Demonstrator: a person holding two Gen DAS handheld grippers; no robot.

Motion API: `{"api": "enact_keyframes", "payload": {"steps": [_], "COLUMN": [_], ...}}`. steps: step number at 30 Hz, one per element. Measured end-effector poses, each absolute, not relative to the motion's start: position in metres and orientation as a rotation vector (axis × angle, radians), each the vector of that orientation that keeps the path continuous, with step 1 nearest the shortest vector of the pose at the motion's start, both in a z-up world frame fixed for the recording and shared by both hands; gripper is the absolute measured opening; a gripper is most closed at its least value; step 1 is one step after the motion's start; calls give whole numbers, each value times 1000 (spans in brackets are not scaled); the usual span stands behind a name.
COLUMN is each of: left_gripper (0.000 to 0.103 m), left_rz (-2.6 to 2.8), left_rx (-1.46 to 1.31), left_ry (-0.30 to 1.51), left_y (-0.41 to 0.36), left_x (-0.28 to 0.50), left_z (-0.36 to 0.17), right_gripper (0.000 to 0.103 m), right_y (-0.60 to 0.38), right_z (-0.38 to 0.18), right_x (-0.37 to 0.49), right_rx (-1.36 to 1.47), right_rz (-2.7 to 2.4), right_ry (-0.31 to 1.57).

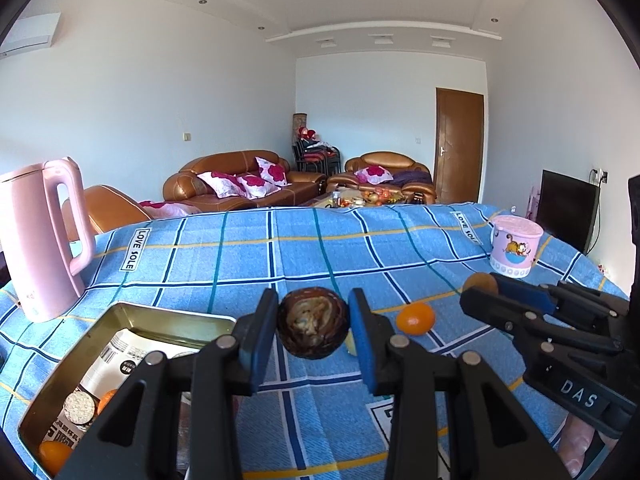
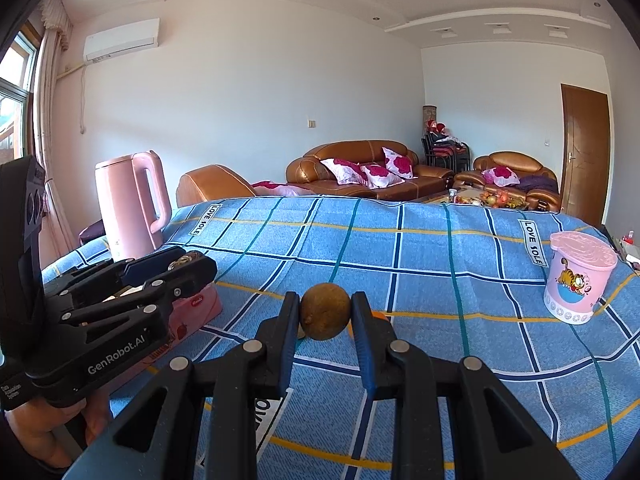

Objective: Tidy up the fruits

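Dark brown, round, mottled fruit (image 1: pixel 313 323) sits pinched in my left jaws (image 1: pixel 314 326). My right jaws (image 2: pixel 326 318) pinch a small tan-brown round fruit (image 2: pixel 325 317) above the blue checked cloth (image 2: pixel 420 280).

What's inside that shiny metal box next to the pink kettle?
Inside the rectangular metal tin lie printed paper packets, a round crispy cracker and two small orange fruits. The left claw, gripping a dark round fruit, hides the tin's near corner.
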State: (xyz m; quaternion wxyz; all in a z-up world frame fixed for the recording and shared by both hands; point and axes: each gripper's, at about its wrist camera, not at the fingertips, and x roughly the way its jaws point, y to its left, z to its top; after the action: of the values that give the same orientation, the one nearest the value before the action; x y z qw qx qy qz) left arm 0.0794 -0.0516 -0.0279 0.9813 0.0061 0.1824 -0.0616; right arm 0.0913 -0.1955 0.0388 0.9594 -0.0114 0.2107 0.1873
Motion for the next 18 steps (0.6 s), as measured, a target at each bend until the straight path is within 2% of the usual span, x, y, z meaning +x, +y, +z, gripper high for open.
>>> {"api": "enact_keyframes", "payload": {"steps": [18], "left_gripper": [37], "left_rz": [-96], "left_rx": [22], "left_ry": [307], "left_y": [-50], "left_x": [69], "left_z": [-24], "right_gripper": [28], "right_y": [-197], "right_z": [45], "right_x": [76], "right_rx": [-33], "right_rz": [384], "right_ry": [344]}}
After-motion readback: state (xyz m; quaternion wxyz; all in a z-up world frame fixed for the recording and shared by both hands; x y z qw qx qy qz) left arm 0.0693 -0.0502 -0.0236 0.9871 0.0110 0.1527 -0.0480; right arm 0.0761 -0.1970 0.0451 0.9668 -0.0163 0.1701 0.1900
